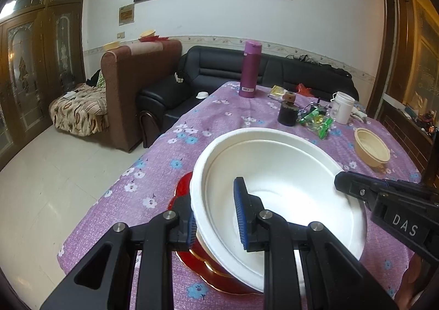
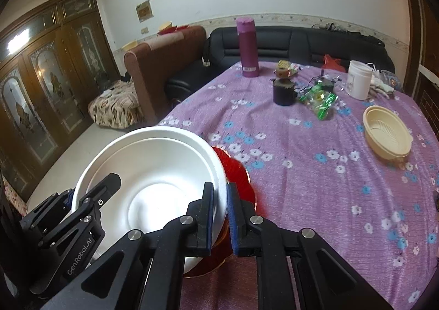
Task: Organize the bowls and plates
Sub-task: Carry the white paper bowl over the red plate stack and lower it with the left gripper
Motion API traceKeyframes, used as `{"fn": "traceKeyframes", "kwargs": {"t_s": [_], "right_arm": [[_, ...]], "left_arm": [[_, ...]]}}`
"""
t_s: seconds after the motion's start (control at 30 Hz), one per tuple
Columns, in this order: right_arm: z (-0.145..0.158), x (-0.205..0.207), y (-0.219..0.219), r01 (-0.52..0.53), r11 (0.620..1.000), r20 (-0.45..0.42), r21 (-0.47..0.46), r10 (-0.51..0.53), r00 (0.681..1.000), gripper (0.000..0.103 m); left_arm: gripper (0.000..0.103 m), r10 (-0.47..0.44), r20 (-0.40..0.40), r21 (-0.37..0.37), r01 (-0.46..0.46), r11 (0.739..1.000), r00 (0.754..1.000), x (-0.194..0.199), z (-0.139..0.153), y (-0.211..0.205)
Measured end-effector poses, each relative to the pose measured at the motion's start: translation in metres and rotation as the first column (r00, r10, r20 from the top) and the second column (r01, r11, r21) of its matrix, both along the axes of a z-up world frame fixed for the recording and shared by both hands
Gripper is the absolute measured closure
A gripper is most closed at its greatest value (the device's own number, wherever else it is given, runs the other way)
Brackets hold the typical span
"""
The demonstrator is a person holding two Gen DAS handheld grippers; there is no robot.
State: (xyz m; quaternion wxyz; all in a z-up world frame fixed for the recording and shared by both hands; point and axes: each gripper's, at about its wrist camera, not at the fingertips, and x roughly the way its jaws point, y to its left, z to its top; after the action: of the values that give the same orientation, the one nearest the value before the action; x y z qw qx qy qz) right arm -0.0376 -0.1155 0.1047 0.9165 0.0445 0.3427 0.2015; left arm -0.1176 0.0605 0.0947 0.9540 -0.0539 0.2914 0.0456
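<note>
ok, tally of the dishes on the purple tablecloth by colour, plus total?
White: 1, the large white foam bowl, held at its rim by both the left gripper and the right gripper.
Red: 1, the red gold-rimmed plate under that bowl.
Cream: 1, the ribbed cream plastic bowl, standing alone to the right.
Total: 3

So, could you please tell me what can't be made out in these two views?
- Red plate: mostly covered by the white bowl in both views, so bowl-plate contact is unclear.
- Purple flask label: too small, left wrist view.
- Green packets: blurred, right wrist view.
- Right gripper: only one finger shows in the left view.
</note>
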Motion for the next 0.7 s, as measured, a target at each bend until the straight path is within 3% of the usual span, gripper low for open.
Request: {"fn": "traceKeyframes", "kwargs": {"t_s": [0.5, 0.7], "right_arm": [[-0.013, 0.009, 0.007, 0.006, 1.0, -0.026, -0.015, -0.006, 1.0, 0.09], [-0.013, 0.01, 0.0, 0.004, 1.0, -0.049, 0.009, -0.004, 0.999, 0.089]], "left_arm": [[0.079, 0.013, -0.035, -0.016, -0.014, 1.0, 0.999, 0.012, -0.012, 0.0], [0.064, 0.027, -0.021, -0.017, -0.027, 0.999, 0.999, 0.007, -0.006, 0.003]]}}
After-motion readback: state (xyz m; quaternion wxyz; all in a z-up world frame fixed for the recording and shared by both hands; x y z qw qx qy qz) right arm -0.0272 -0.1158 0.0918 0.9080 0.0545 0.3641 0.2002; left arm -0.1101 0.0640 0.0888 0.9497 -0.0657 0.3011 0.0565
